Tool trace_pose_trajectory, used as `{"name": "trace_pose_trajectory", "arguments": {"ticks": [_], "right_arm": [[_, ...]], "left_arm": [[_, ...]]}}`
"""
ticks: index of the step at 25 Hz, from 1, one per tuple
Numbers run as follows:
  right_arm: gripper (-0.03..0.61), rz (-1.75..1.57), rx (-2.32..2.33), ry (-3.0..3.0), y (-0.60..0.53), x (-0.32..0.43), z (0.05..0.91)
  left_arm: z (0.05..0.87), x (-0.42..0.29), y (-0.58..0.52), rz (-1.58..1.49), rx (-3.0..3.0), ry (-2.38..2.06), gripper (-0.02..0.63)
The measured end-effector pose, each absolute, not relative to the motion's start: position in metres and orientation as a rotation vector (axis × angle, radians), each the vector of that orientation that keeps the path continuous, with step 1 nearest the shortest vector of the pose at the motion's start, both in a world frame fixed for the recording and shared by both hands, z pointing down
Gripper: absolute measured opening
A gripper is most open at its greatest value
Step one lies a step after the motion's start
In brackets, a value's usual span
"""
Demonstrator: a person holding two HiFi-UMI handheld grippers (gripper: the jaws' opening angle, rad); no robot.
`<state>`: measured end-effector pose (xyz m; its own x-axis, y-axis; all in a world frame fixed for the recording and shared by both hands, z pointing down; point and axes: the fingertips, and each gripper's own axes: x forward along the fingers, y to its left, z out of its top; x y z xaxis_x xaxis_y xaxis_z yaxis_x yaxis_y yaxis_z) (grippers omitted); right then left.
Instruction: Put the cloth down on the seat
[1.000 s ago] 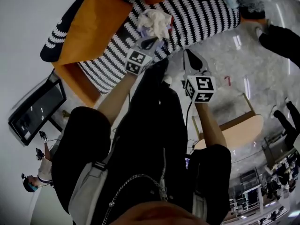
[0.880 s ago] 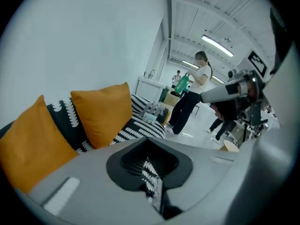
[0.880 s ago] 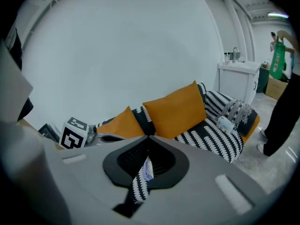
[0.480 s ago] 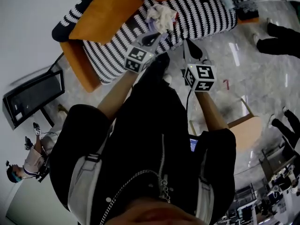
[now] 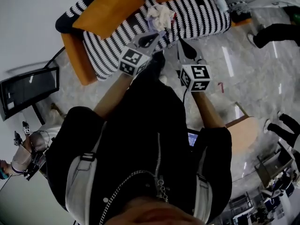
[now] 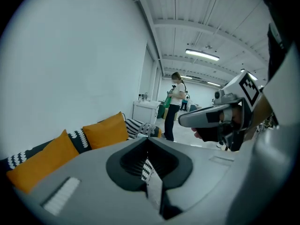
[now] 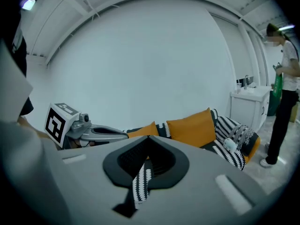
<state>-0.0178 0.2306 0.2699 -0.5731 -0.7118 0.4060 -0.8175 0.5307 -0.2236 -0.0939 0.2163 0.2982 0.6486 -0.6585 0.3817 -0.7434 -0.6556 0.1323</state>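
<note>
The seat (image 5: 201, 14) is black-and-white striped, cushions (image 5: 108, 8) orange, cloth (image 5: 160, 17) whitish.

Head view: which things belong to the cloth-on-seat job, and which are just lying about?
Job:
- cloth, crumpled on the seat
- striped sofa seat
- left gripper and right gripper

Lying about:
- orange cushion
- monitor
- wooden chair

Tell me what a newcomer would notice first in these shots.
The sofa, with its black-and-white striped cover, fills the top of the head view. An orange cushion leans on it, and a crumpled pale cloth lies on the seat. Just below, the left claw and right claw point towards the sofa, both shut and empty.
</note>
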Motion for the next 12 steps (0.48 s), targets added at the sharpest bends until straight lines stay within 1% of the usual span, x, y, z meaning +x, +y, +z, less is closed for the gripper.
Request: {"name": "trace_pose_trajectory", "arguments": {"ticks": [12], "right_arm": [[0.002, 0.621, 1.259, -2.545, 0.280, -0.014, 0.267]], "left_arm": [[0.296, -0.078, 0.259, 0.438, 2.578, -1.124, 0.009]]}}
